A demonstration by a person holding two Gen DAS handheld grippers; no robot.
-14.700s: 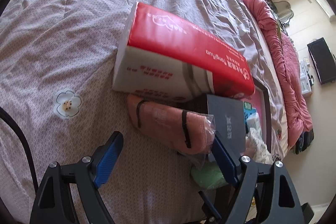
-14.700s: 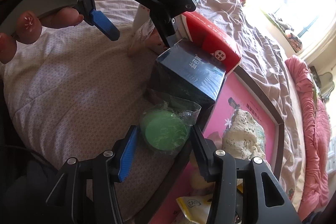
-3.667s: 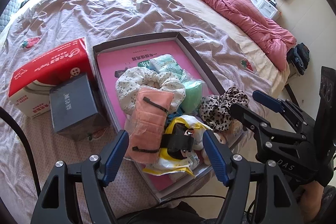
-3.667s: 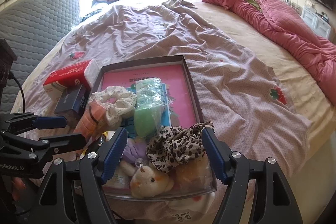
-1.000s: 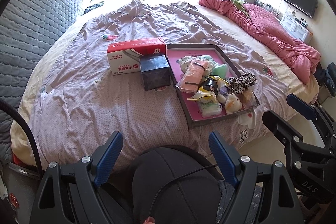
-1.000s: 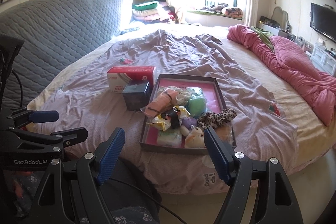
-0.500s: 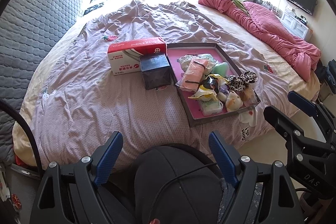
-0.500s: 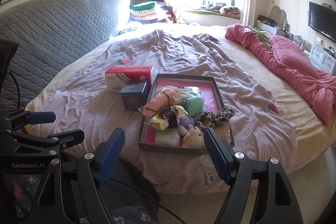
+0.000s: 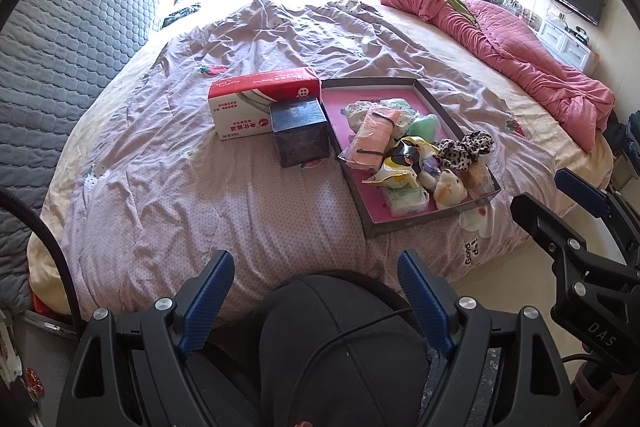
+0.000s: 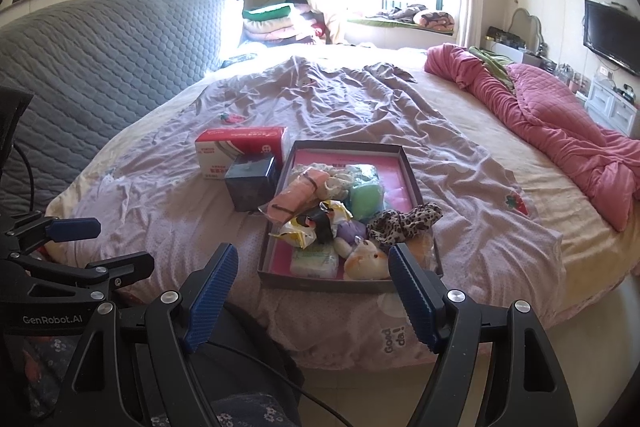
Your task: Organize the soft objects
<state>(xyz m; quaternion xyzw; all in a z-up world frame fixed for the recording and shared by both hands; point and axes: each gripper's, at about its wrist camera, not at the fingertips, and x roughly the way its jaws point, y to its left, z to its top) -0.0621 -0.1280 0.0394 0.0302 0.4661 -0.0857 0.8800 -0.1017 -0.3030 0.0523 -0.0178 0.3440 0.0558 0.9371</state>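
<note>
On the bed (image 9: 168, 187) ahead of you sits the shallow tray (image 10: 340, 277), its pink floor crowded with soft things: a peach cloth roll (image 9: 374, 139) toward the back, a green pouch (image 10: 366, 201) beside it, a leopard-print scrunchie (image 10: 406, 221) on the right edge, a small plush toy (image 10: 366, 259) at the near edge; just left of the tray stand a dark box (image 9: 300, 137) and, behind it, a red-and-white tissue pack (image 9: 260, 101); your left gripper (image 9: 316, 301) hangs well back from the bed with its jaws wide apart and nothing between them; your right gripper (image 10: 312, 291) is likewise spread and empty.
</note>
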